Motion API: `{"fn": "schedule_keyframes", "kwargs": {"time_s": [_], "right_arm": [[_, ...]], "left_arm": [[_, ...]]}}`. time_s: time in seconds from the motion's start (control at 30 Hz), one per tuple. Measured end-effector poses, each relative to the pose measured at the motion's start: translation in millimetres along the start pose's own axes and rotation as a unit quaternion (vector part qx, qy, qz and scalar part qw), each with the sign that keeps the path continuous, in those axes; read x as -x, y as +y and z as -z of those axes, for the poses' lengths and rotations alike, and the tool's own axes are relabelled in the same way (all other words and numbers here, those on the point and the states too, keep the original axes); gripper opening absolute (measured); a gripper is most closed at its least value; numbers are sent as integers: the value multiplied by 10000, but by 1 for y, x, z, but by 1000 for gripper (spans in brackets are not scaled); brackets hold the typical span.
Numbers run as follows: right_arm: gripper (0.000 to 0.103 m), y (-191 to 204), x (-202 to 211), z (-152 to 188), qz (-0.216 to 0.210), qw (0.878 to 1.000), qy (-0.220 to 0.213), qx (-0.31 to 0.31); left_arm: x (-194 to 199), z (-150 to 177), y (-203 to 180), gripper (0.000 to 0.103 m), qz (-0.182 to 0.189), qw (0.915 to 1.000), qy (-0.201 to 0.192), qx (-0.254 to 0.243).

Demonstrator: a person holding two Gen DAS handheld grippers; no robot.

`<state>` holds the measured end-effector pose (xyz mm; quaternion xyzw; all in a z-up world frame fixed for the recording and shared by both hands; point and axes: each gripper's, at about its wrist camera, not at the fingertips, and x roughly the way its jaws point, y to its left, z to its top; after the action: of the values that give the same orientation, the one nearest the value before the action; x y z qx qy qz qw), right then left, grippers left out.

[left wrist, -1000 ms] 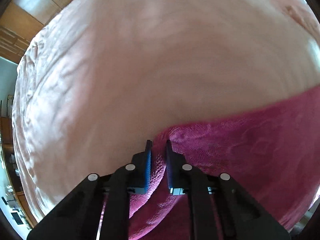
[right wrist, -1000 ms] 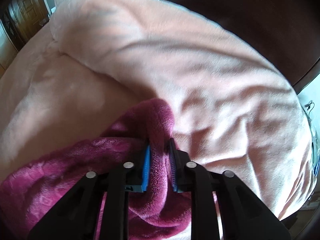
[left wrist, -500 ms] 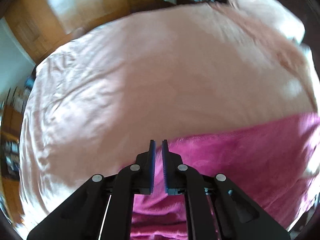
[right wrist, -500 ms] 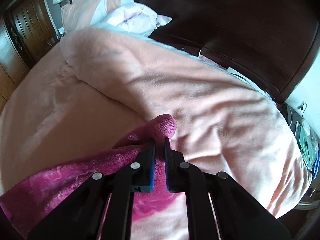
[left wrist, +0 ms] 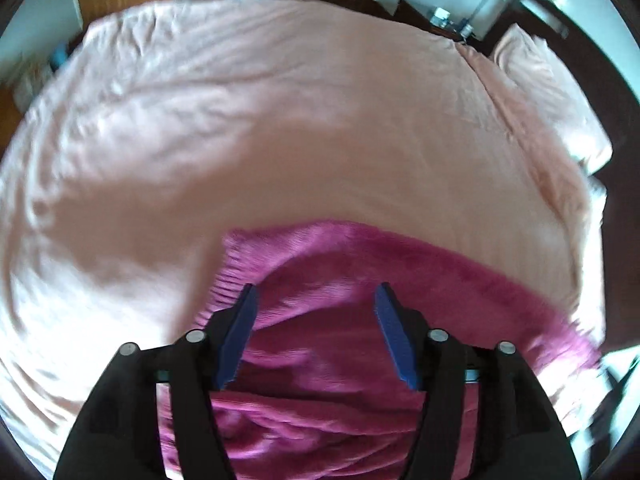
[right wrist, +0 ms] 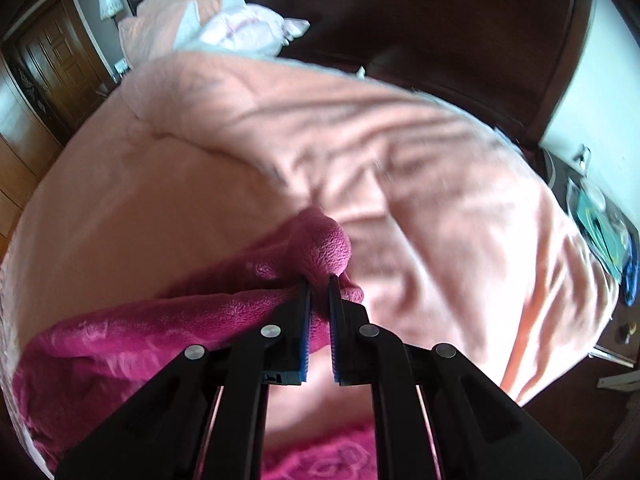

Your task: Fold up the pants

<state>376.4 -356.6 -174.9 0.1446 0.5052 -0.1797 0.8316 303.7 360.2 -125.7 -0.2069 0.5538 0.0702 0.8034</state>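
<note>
The magenta fleece pants (left wrist: 360,280) lie spread on the pink bed, their ribbed waistband at the left edge in the left wrist view. My left gripper (left wrist: 316,292) hovers above them with its jaws opening wide; the blue pads (left wrist: 240,328) touch no cloth. In the right wrist view the pants (right wrist: 120,344) hang in a lifted fold, and my right gripper (right wrist: 319,280) is shut on a bunched end of the fleece (right wrist: 326,244) that sticks out past the fingertips.
The pink bedspread (left wrist: 280,120) covers the whole bed, rumpled into a thick ridge (right wrist: 360,152) in the right view. Pillows (right wrist: 192,12) and a dark headboard (right wrist: 440,12) lie beyond. A nightstand with clutter (right wrist: 600,232) stands at the right. Wooden doors (right wrist: 52,68) are at the left.
My left gripper let go of the pants' edge, opened wide and rose away from the bed. The right gripper stayed shut on the fleece and lifted it higher.
</note>
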Motion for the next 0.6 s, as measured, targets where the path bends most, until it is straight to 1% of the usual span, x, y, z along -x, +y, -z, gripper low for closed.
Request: {"fn": "schedule_keyframes", "kwargs": {"time_s": [0.03, 0.07, 0.1, 0.17, 0.23, 0.27, 0.33, 0.37, 0.4, 0.43, 0.47, 0.53, 0.6], "right_arm": [[8, -6, -2, 10, 34, 10000, 67, -42], [8, -9, -2, 16, 55, 9999, 103, -65], [8, -13, -3, 23, 83, 9998, 142, -93], [8, -20, -5, 36, 165, 9996, 204, -140], [8, -28, -8, 49, 239, 9992, 267, -197], [8, -31, -10, 53, 258, 9989, 308, -223], [8, -37, -14, 62, 305, 9983, 402, -300], [5, -41, -16, 65, 364, 9978, 436, -336], [3, -46, -17, 67, 525, 9970, 428, -371], [3, -51, -17, 69, 651, 9961, 414, -433], [3, -60, -19, 70, 697, 9949, 433, -579], [3, -70, -19, 69, 739, 9940, 446, -666], [3, -78, -17, 66, 605, 9942, 457, -757]], "left_arm": [[-7, -1, -2, 62, 114, 9998, 97, 164], [-14, -2, -2, 66, 199, 9990, 189, 347], [-20, -3, -2, 67, 268, 9977, 274, 562], [-37, -7, -2, 67, 518, 9921, 463, 1043], [-50, -11, -8, 67, 631, 9864, 583, 1403], [-55, -14, -11, 67, 659, 9847, 620, 1488], [-67, -19, -22, 67, 525, 9843, 704, 1531], [-71, -21, -26, 67, 454, 9839, 744, 1558], [-74, -21, -27, 67, 385, 9834, 784, 1592], [-79, -22, -29, 67, 250, 9820, 840, 1670], [-83, -23, -30, 67, 174, 9805, 863, 1757], [-92, -22, -28, 67, 129, 9777, 899, 1894], [-98, -24, -25, 68, 110, 9748, 868, 2051]]}}
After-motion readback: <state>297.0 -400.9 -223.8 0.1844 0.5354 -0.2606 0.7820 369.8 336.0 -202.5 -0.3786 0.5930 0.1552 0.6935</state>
